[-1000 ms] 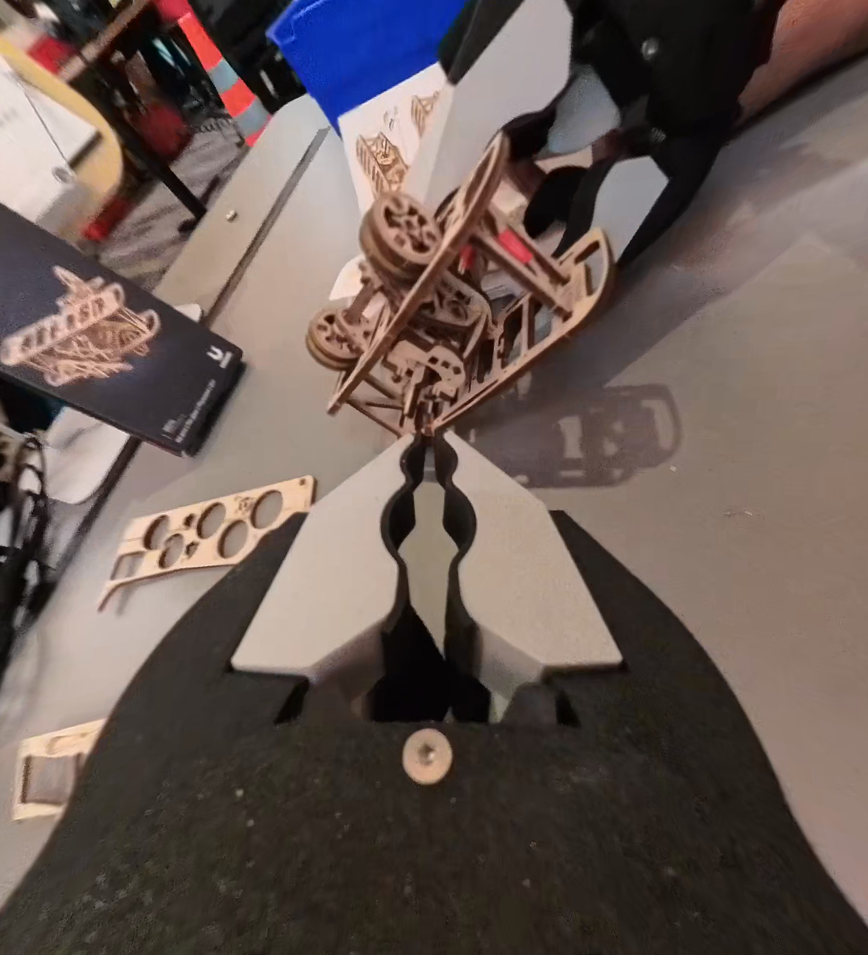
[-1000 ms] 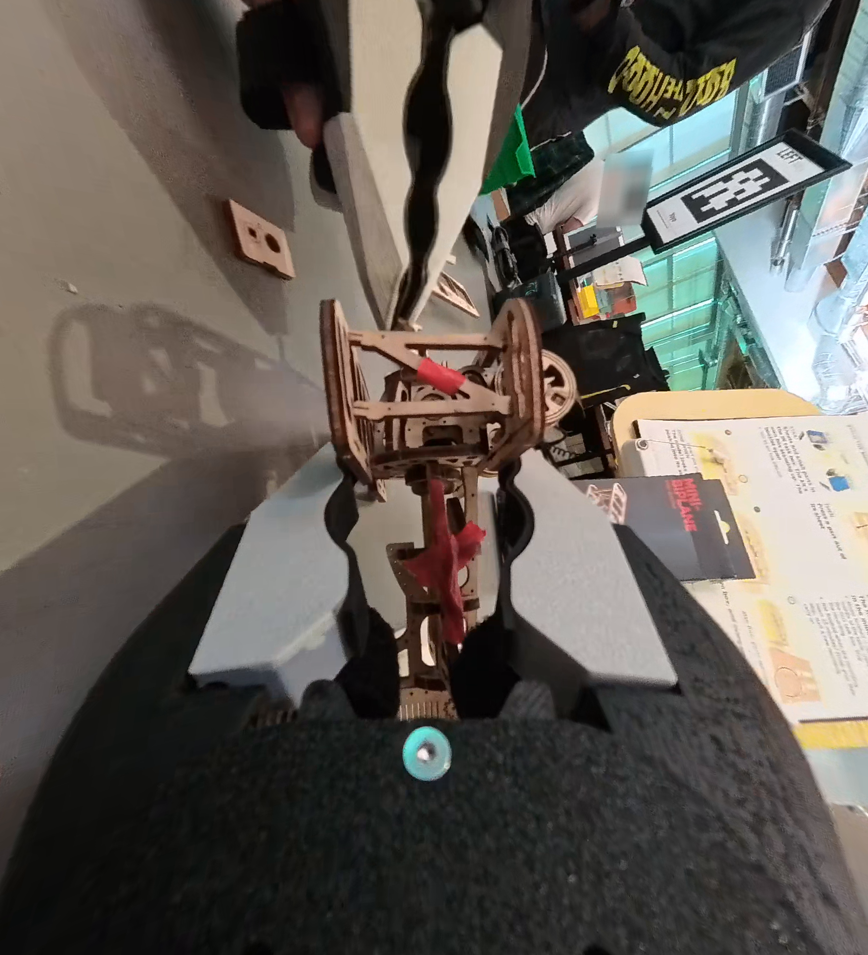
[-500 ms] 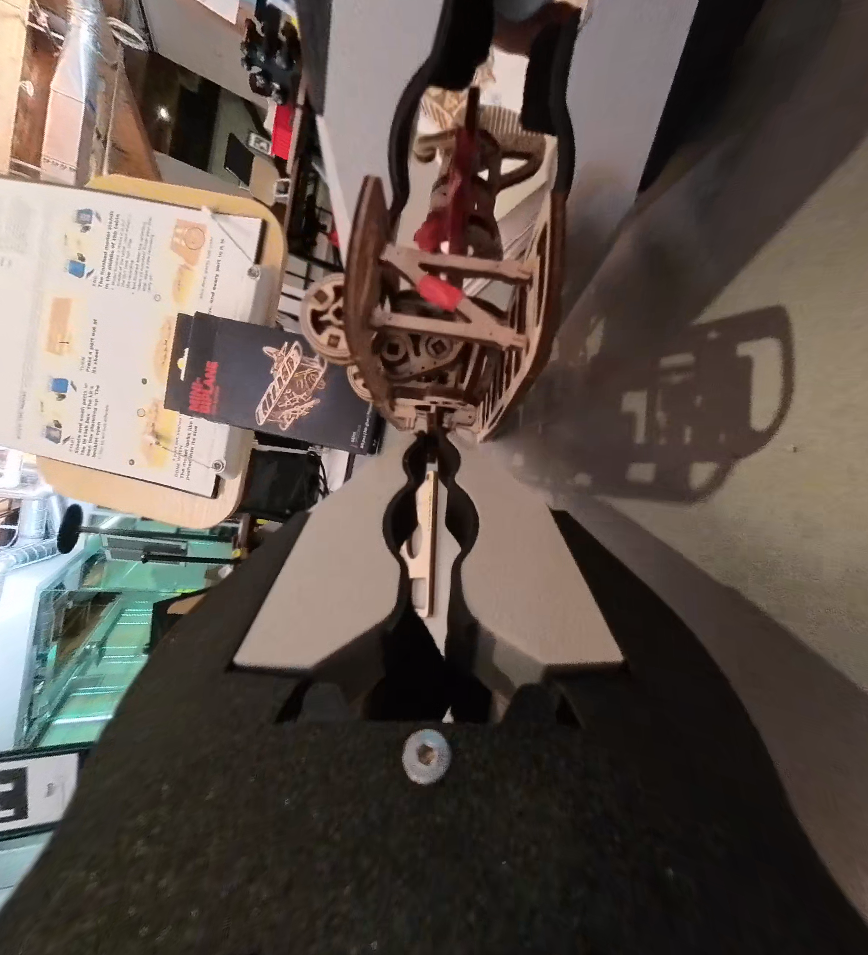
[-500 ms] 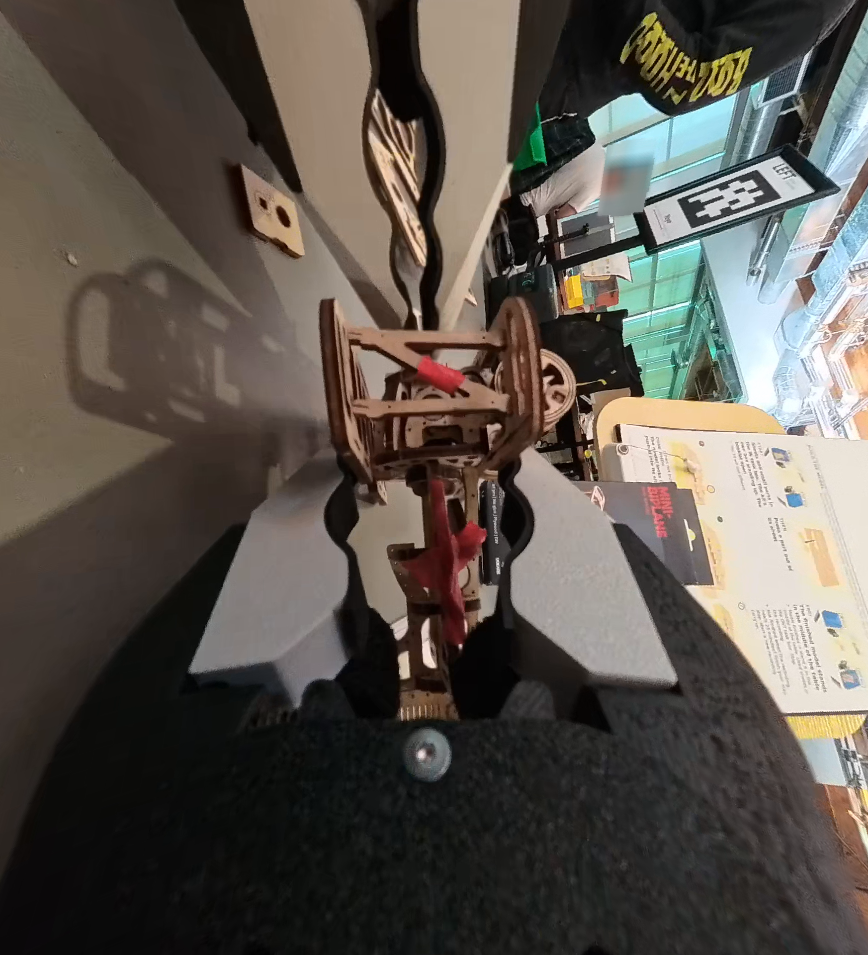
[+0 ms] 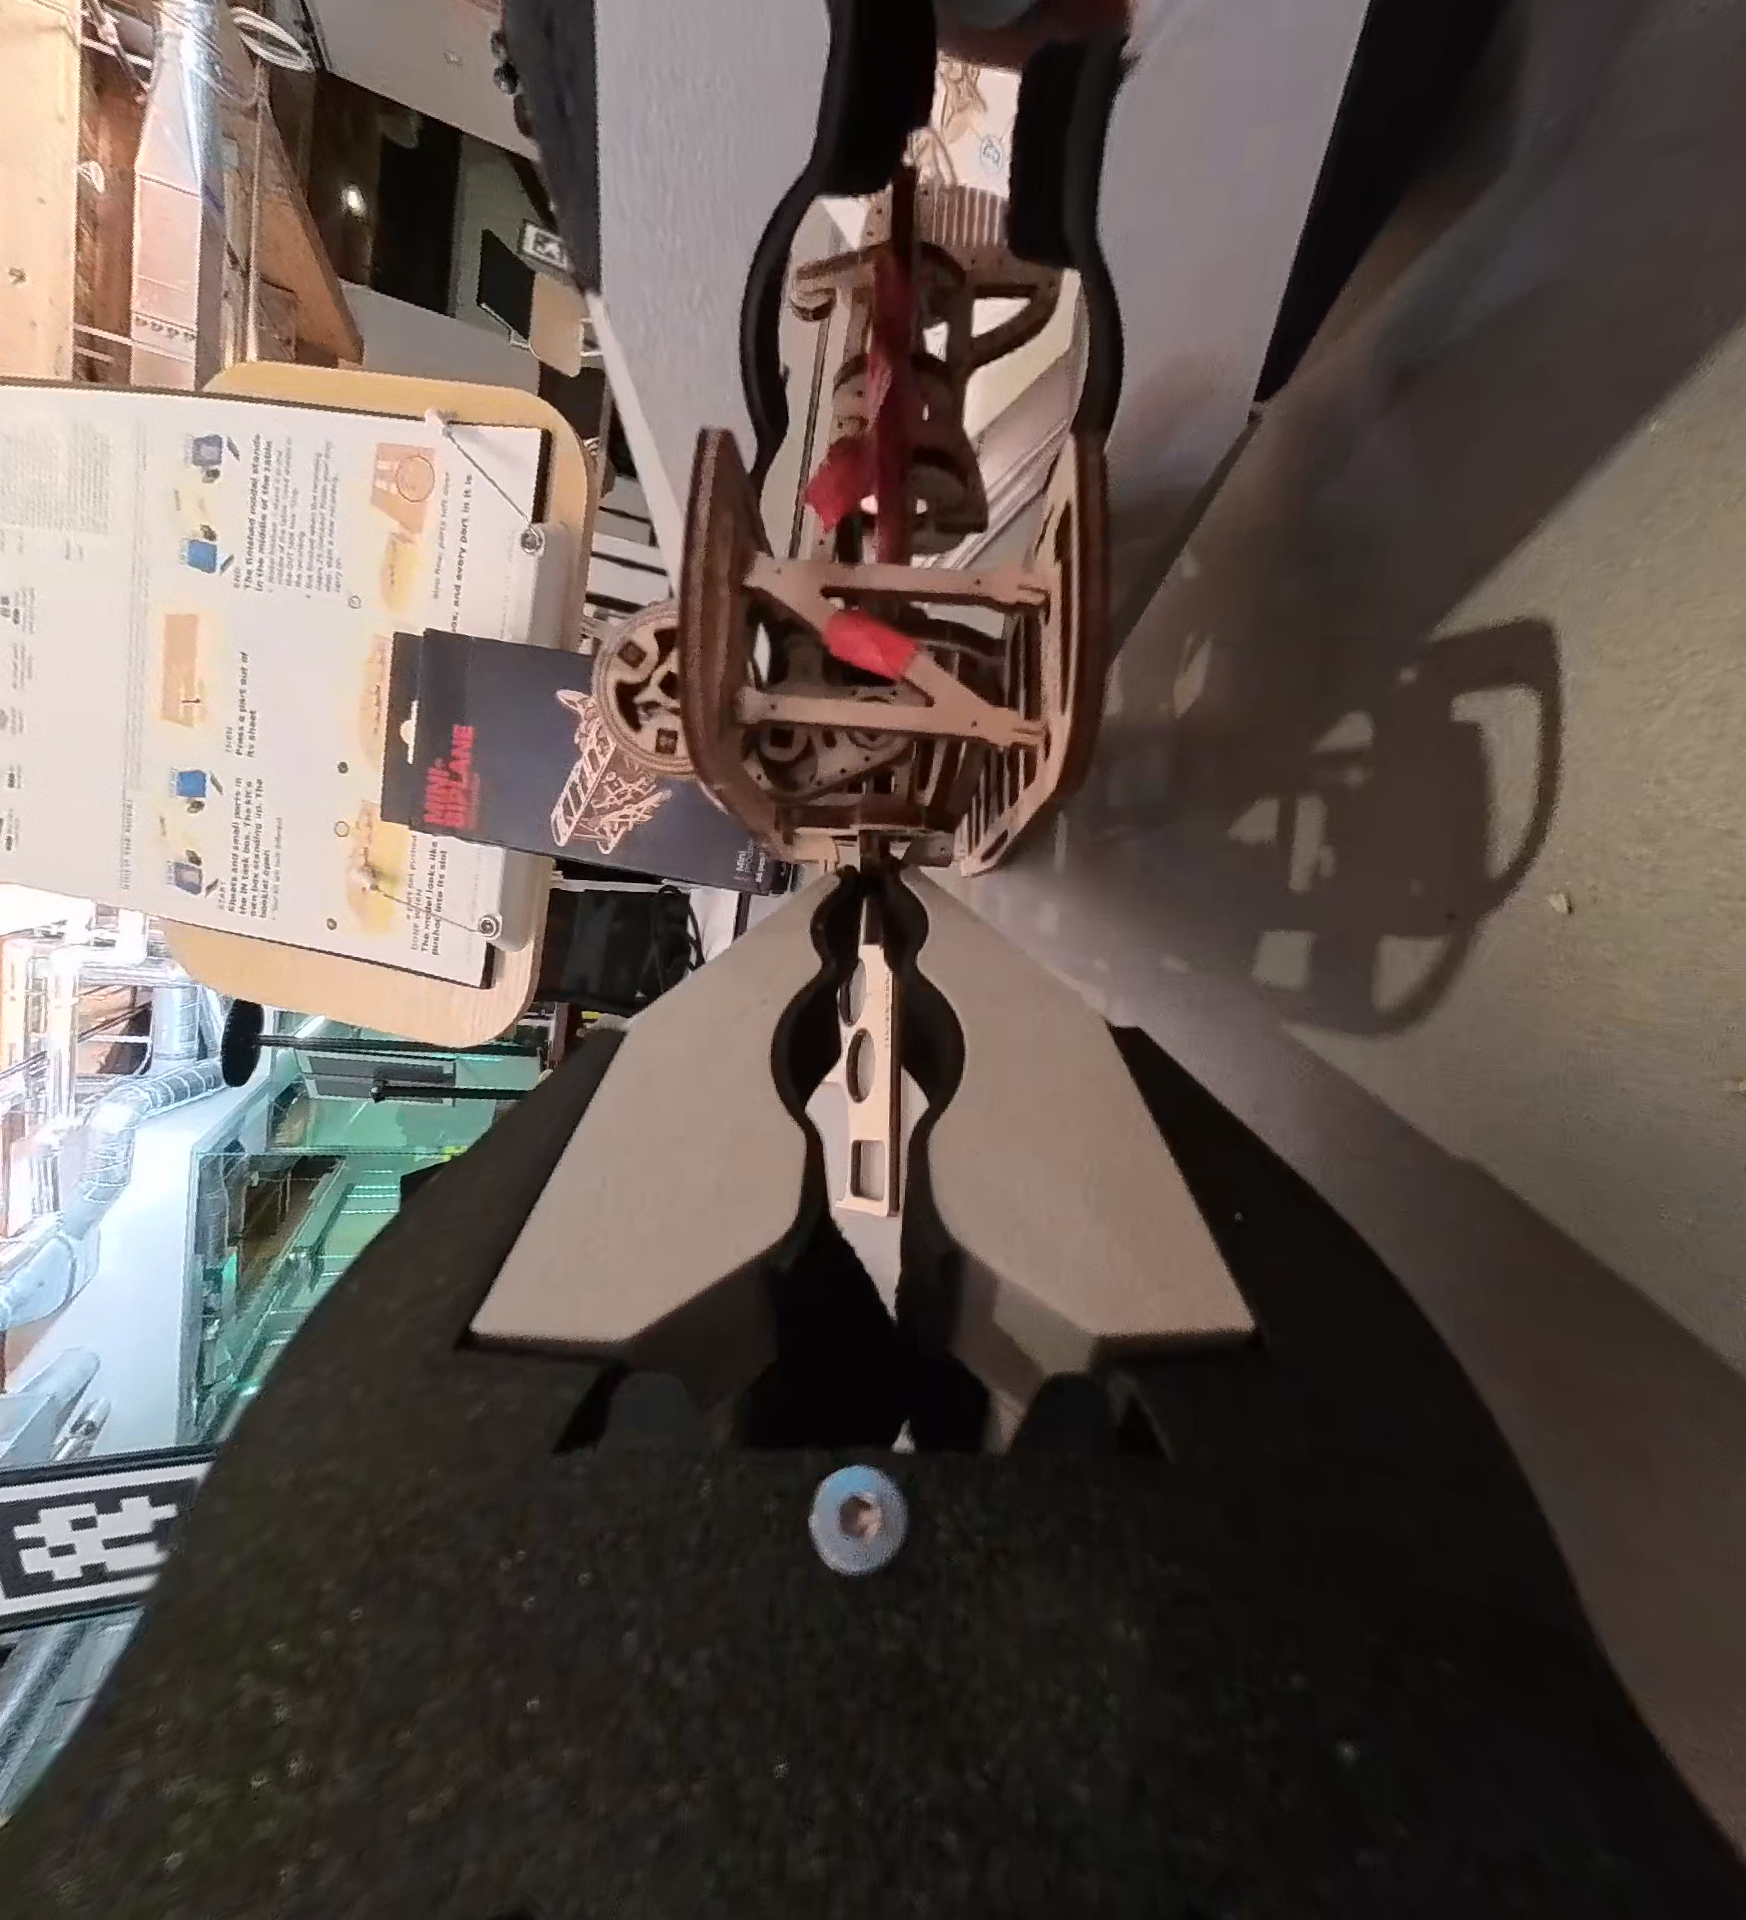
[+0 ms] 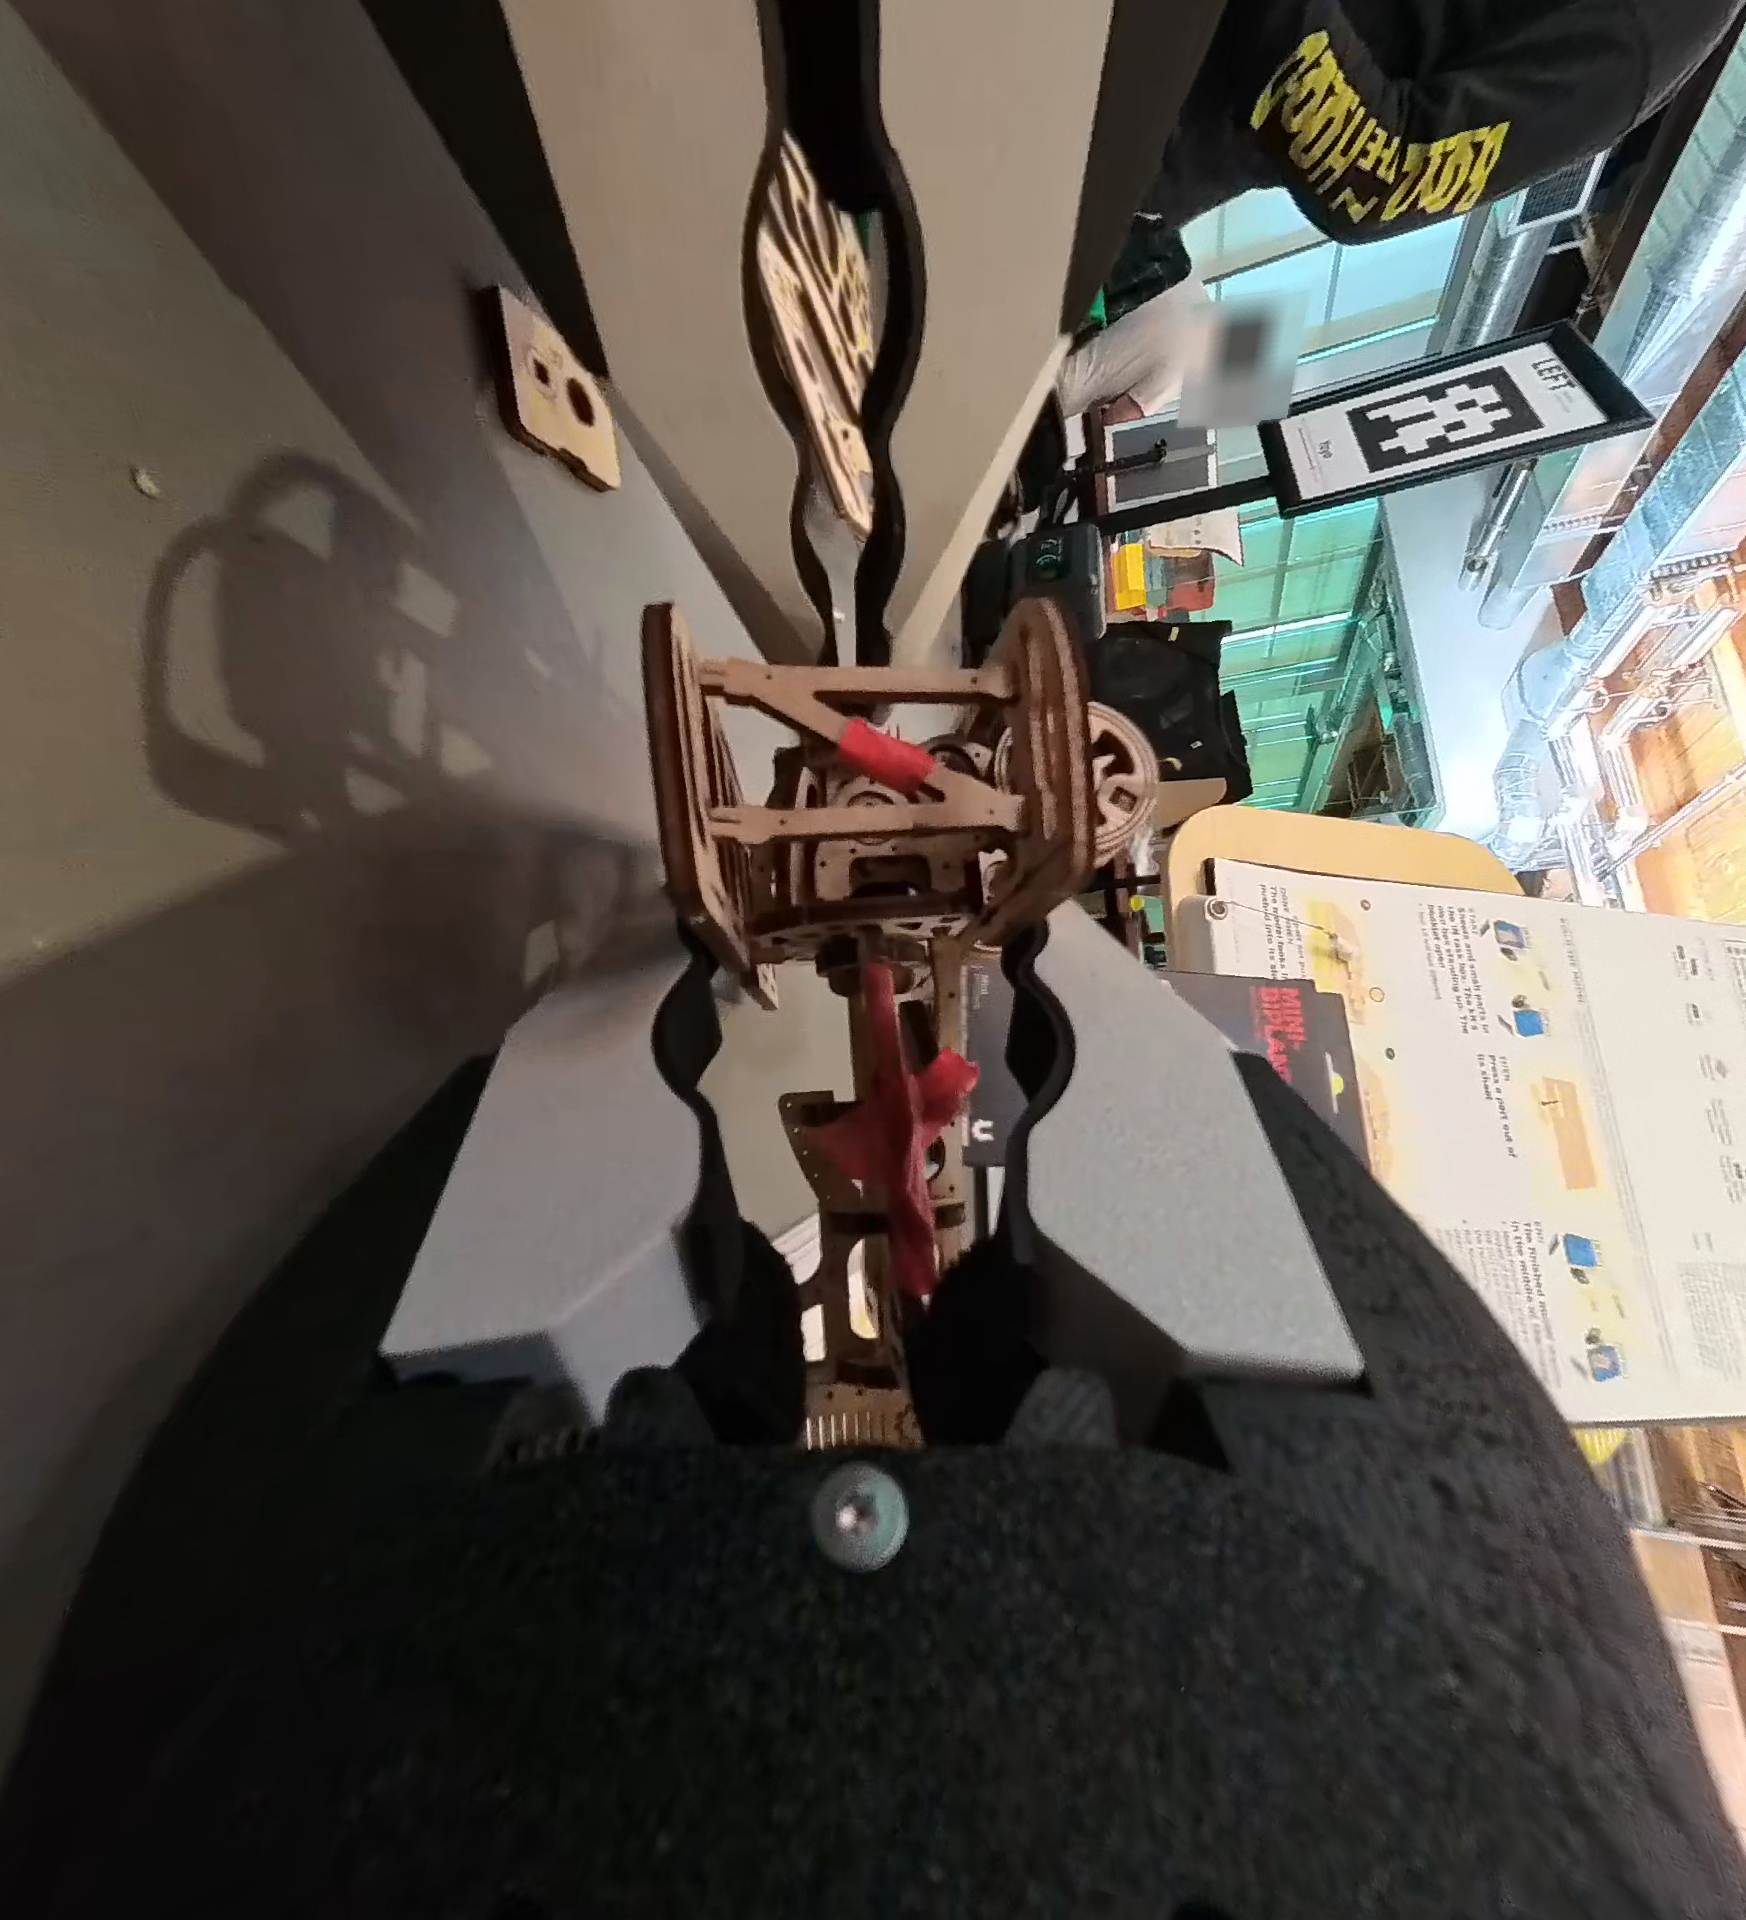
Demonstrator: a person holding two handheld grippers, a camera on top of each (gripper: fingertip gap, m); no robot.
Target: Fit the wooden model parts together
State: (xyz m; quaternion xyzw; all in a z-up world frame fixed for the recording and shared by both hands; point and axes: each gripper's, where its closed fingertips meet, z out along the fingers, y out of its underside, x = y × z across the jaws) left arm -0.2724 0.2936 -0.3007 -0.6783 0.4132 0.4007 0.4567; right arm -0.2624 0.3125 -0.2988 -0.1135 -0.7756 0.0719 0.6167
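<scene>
The wooden biplane model [image 6: 848, 821], with red tape on a strut, is held in the air over the grey table [image 6: 121, 727]. My right gripper [image 6: 853, 966] is shut on its narrow tail frame, deep between the fingers. My left gripper [image 5: 874, 883] is shut on a thin flat wooden part [image 5: 869, 1081] with round holes. Its tips touch or nearly touch the end of the model [image 5: 890, 675], facing the right gripper [image 5: 931, 156]. In the right wrist view the left gripper [image 6: 848, 582] comes in from the top with the flat part [image 6: 817, 291].
A black kit box [image 5: 557, 758] and a printed instruction board [image 5: 225, 665] lie at the table's side. A small wooden offcut [image 6: 557, 395] lies on the table. A person in a dark top [image 6: 1420, 104] and a framed marker sign [image 6: 1451, 416] are behind. My left and right fingertips are right by each other.
The left gripper has rolled about a quarter turn and closed in on the model with the flat part. The right gripper keeps its hold on the model, almost still.
</scene>
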